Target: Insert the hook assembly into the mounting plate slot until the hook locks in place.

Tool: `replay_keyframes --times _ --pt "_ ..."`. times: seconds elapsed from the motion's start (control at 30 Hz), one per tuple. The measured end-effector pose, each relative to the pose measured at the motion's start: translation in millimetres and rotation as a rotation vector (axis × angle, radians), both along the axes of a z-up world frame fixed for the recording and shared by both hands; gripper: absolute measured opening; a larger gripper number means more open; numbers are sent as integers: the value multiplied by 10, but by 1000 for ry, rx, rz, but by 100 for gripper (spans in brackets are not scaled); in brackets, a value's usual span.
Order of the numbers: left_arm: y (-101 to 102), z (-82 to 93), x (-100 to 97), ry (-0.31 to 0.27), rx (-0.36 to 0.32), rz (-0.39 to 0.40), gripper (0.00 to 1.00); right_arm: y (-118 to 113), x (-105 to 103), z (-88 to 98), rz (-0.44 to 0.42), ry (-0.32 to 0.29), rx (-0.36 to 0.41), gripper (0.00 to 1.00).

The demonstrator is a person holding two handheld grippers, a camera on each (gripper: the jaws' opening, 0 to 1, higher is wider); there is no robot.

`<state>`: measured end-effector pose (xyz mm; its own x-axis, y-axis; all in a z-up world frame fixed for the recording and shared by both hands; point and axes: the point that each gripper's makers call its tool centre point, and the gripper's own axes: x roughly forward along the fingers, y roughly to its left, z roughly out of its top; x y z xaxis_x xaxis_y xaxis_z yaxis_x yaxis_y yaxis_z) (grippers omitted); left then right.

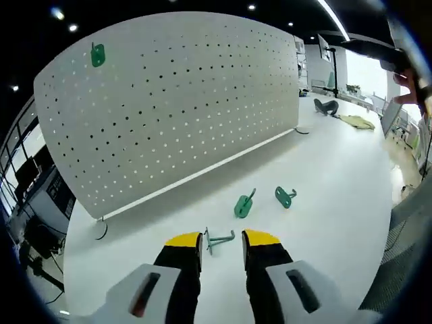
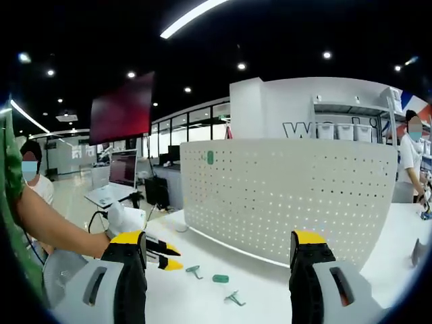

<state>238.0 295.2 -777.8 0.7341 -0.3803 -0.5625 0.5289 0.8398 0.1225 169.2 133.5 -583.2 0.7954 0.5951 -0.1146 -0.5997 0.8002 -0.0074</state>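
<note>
Fingers of the left gripper (image 1: 223,241) are apart, yellow-tipped, low over the white table (image 1: 337,169), flanking a grey-green wire hook (image 1: 218,239) lying flat between the tips; can't tell if they touch it. Just beyond it lie two more green hooks with plates, one (image 1: 244,204) tilted, another (image 1: 285,196) to its right, well apart from the pegboard. White perforated pegboard (image 1: 169,101) stands upright on the table on small feet, with a green mounting plate (image 1: 98,55) fixed near its top corner.

Right gripper (image 2: 219,246) jaws are wide apart, clamped on nothing, raised facing the pegboard. In the right gripper view the three hooks lie on the table in front of the board, the left gripper's yellow tips next to one. Person's forearm (image 2: 54,226) at the left edge. Dark red hanging screen (image 2: 121,108), desks with a laptop (image 2: 123,169) behind.
</note>
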Motion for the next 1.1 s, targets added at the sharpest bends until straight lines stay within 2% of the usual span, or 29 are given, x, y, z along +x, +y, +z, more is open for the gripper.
replay_keyframes --times 0.47,0.83,1.1 --pt "69 -428 118 73 20 38 22 -21 59 -90 -8 24 -8 89" --pt "94 -573 158 84 18 61 16 -10 109 -149 -7 38 -18 89" --pt "91 -615 178 81 30 59 10 -17 125 -190 -9 50 -21 89"
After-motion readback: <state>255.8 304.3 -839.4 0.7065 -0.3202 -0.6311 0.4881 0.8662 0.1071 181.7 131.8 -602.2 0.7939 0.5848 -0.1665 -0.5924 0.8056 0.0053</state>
